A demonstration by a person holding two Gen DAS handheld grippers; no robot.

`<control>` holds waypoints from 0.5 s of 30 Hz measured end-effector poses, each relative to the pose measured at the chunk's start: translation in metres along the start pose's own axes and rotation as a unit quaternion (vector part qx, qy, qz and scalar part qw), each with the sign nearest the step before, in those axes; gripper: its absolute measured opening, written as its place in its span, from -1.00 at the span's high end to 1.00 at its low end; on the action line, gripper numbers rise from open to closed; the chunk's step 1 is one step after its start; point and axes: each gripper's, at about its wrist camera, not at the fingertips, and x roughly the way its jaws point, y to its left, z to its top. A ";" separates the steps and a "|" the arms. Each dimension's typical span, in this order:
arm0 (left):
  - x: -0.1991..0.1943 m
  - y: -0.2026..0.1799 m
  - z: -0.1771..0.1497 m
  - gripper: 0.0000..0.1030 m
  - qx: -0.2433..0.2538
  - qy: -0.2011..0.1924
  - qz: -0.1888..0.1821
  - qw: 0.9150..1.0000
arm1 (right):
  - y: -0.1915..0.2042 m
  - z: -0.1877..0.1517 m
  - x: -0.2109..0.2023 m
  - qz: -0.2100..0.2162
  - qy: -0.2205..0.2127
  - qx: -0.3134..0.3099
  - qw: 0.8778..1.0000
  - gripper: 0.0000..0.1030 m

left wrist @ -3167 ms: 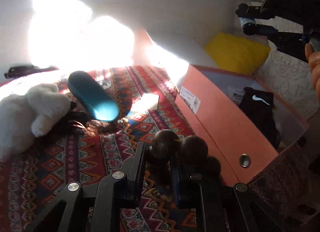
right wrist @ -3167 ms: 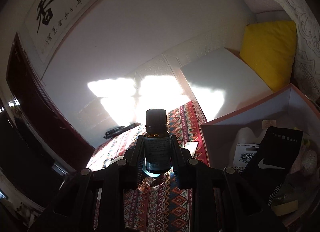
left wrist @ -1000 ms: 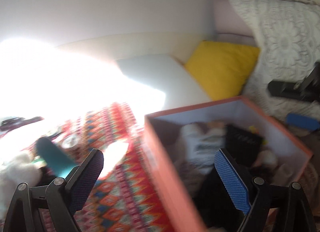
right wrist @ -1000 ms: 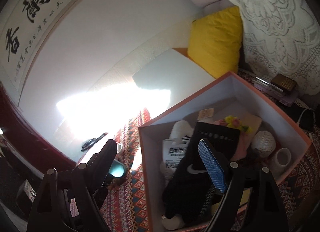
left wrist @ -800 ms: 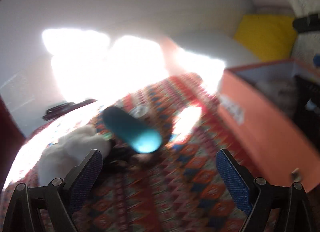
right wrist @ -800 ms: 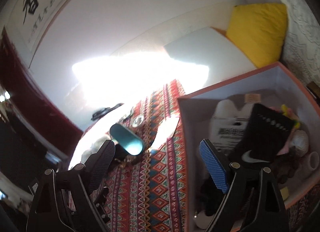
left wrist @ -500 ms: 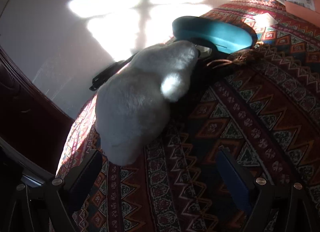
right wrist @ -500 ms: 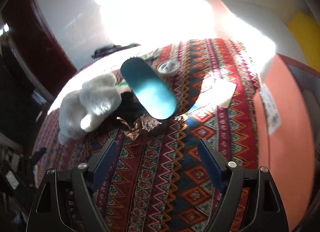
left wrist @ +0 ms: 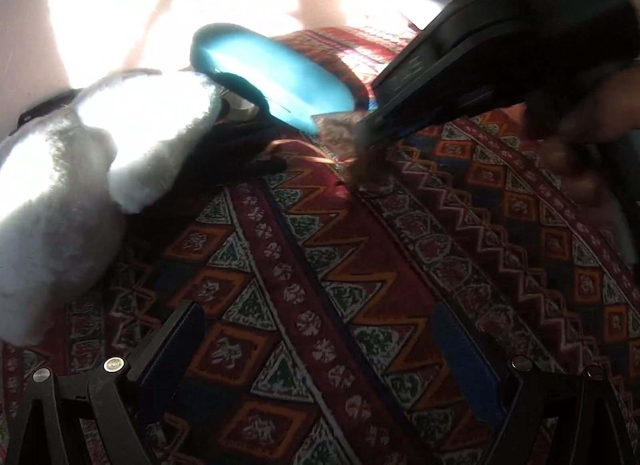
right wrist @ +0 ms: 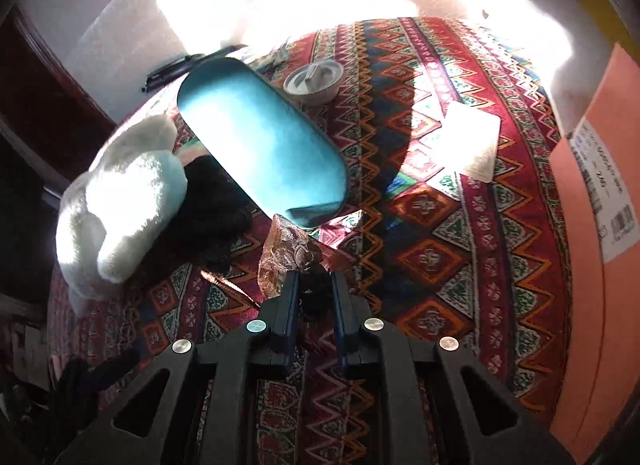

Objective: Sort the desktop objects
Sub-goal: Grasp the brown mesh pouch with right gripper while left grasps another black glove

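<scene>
A crinkled, translucent brown cellophane packet is seen just above the middle of the right wrist view, lying on the red, zigzag-patterned woven cloth. The right gripper is closed down on the packet's near edge, its two dark fingers drawn close together with the wrapper pinched between them. Just above the packet, a long teal oval case is laid diagonally, its lower end touching the wrapper. A white plush toy is found at the left of the frame, with a black fuzzy item between it and the case. A small round white lid is placed near the top centre, a pale card to the upper right, and the orange wall of a cardboard box at the right edge.

In the left wrist view, the left gripper is held spread wide above bare cloth at the bottom of the frame, with nothing between its fingers. The right gripper's black body is seen entering from the upper right, blurred, its tip at the packet beside the teal case.
</scene>
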 end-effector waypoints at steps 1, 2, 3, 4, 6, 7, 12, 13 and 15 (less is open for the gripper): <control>0.013 0.007 0.006 -0.85 -0.024 0.007 -0.001 1.000 | -0.005 0.002 -0.010 0.006 -0.007 0.006 1.000 0.69; 0.026 0.017 0.013 -0.85 -0.062 0.012 -0.005 0.998 | -0.009 0.003 -0.020 0.012 -0.015 0.011 1.000 0.69; 0.034 0.029 0.020 -0.85 -0.114 0.004 -0.016 0.993 | -0.012 0.005 -0.029 0.017 -0.023 0.016 0.999 0.68; 0.041 0.041 0.028 -0.93 -0.166 -0.007 -0.026 0.986 | -0.014 0.007 -0.035 0.022 -0.028 0.019 0.999 0.68; 0.053 0.064 0.046 -0.98 -0.266 -0.031 -0.033 0.963 | -0.016 0.010 -0.043 0.032 -0.035 0.023 0.999 0.66; 0.064 0.071 0.056 -0.98 -0.290 -0.028 -0.015 0.957 | -0.014 0.011 -0.045 0.036 -0.037 0.023 0.998 0.64; 0.110 0.076 0.098 -0.73 -0.293 0.011 0.129 0.947 | -0.001 0.011 -0.041 0.048 -0.030 0.016 0.998 0.51; 0.109 0.073 0.099 -0.40 -0.287 0.016 0.150 0.946 | 0.001 0.011 -0.041 0.052 -0.031 0.013 0.998 0.48; 0.097 0.077 0.092 0.26 -0.297 0.007 0.148 0.943 | 0.006 0.009 -0.044 0.056 -0.036 0.009 0.998 0.47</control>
